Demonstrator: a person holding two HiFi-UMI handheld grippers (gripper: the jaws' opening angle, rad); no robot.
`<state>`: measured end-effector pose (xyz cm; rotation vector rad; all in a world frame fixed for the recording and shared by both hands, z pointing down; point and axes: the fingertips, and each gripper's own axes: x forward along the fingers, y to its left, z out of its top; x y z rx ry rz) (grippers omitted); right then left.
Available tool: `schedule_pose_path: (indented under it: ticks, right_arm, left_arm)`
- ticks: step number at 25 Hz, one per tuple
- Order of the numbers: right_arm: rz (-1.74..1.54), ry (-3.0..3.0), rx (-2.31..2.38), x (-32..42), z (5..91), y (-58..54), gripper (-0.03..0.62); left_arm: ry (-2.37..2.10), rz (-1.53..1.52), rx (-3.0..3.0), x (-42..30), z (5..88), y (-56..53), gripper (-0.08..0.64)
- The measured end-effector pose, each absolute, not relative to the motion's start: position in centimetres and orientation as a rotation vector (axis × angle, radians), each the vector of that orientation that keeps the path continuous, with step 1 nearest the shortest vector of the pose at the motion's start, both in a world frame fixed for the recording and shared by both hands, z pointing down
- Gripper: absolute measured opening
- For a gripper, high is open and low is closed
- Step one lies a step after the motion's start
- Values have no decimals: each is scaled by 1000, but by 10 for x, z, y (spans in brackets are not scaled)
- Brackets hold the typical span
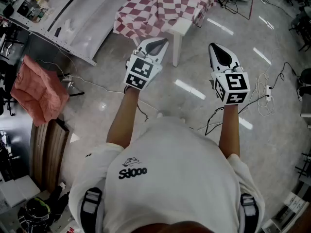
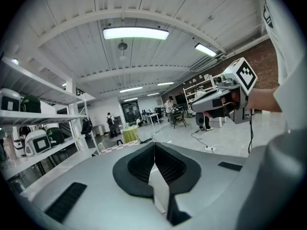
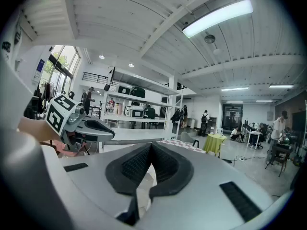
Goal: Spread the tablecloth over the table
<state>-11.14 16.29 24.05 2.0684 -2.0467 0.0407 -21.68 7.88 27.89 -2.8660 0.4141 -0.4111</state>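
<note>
**Head view.** Standing on the open floor, well short of the table (image 1: pixel 178 37) at the far side. Over its top, the red-and-white checked tablecloth (image 1: pixel 165 6): rumpled, a folded section lying across the middle, edges drooping off the near side. Not yet laid flat, by the look of it. Holding the left gripper (image 1: pixel 156 46) and right gripper (image 1: pixel 221 56) out ahead, side by side and well apart, forearms roughly parallel, noses tipped slightly down toward the table. Probably carried this way for the approach, tips leading so that either can reach a cloth edge. Touching nothing with either. Far left, a salmon cloth (image 1: pixel 39 93) hanging; to the right, loose cables (image 1: pixel 266 93) on the floor.

**Left gripper view.** Jaws clenched, pad against pad, nothing between them. Just over the nose, far off, a strip of the checked tablecloth (image 2: pixel 118 147). Off to the right, the right gripper (image 2: pixel 218 97) at about the same height.

**Right gripper view.** Likewise clamped tight and empty. Above the nose and slightly right, the tablecloth (image 3: pixel 184 145) again, distant. Further right, a green-draped table (image 3: pixel 216 143), no part of the job. At left, the left gripper (image 3: pixel 91 128), level with this one.

Judging from all three: task at the approach stage, cloth untouched.
</note>
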Motion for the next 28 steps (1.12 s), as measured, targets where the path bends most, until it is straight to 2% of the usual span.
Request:
schedule_pose_path:
  ticks: [20, 28]
  right_arm:
    - [78, -2110, 2077, -12, 251, 184, 23]
    - [82, -2102, 2072, 14, 266, 151, 23]
  left_arm:
    - [508, -409, -2878, -133, 283, 92, 28]
    - [485, -409, -2895, -99, 298, 58, 29]
